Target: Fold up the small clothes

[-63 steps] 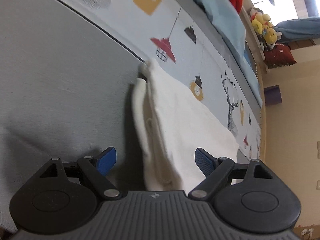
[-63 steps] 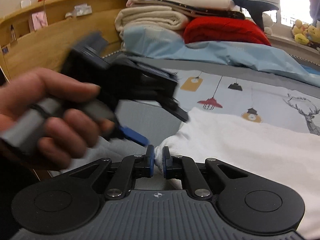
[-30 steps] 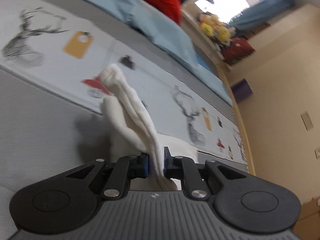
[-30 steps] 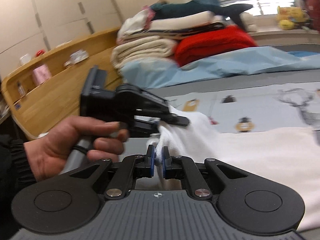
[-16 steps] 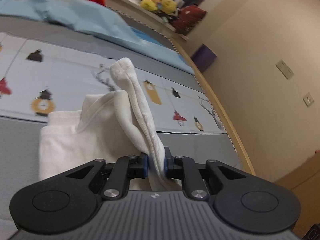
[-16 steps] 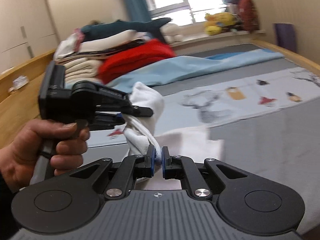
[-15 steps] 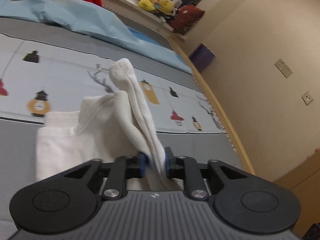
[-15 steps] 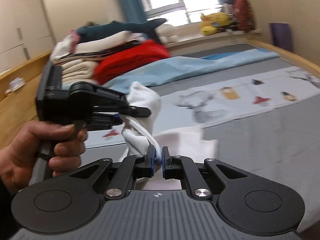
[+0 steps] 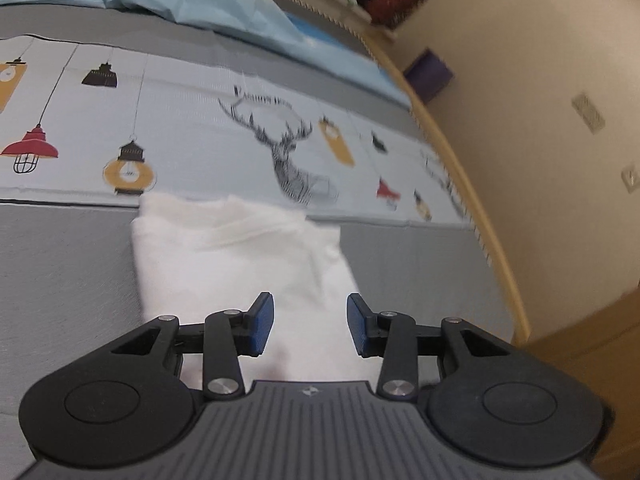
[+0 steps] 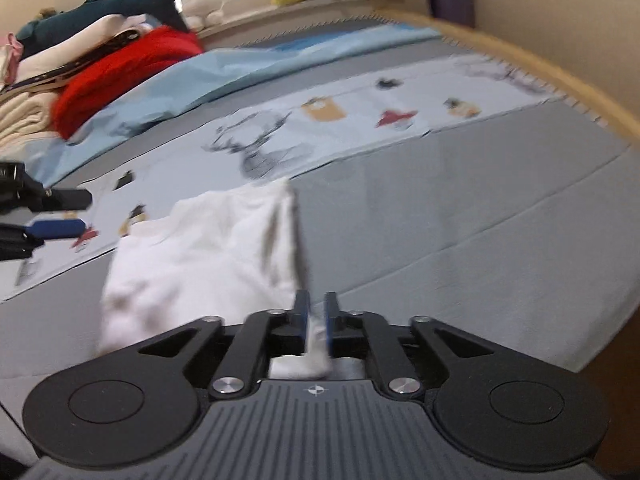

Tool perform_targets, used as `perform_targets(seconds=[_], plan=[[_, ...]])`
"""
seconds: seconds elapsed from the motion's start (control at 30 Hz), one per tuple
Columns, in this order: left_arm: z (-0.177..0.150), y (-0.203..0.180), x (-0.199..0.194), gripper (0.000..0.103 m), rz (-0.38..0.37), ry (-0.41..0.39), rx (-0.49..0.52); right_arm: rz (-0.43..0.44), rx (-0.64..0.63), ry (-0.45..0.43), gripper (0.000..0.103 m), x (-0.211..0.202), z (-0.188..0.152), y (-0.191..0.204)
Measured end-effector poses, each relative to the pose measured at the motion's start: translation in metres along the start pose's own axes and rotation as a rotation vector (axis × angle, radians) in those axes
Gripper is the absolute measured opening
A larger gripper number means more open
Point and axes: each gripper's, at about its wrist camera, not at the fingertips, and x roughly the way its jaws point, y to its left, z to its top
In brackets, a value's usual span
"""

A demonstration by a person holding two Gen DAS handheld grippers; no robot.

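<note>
A grey bed cover with a lamp-and-deer printed strip carries the folded white garment, lying across the strip's near edge. The left gripper hangs over it, its jaws opening, clear of the cloth. The right gripper is opening too, a white fold between its narrow-set pads.

A plain white garment lies on a grey bed cover beside a pale blue sheet printed with lamps and deer.
</note>
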Motion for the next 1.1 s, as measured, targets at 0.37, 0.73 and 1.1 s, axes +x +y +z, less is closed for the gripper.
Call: perform_targets(seconds=[0.37,0.73,1.1], plan=[[-0.044,-0.003,0.015,0.043,0.092,0.204,0.199,0.052,0.067,0.196,0.007,0.063,0.001,0.003],[-0.084,0.01,0.061,0.041,0.239,0.379,0.392,0.004,0.018,0.317,0.008,0.059,0.018,-0.005],[-0.058,0.039,0.033,0.042,0.197,0.312,0.25,0.135,-0.04,0.137,0.03,0.106,0.086,0.011]])
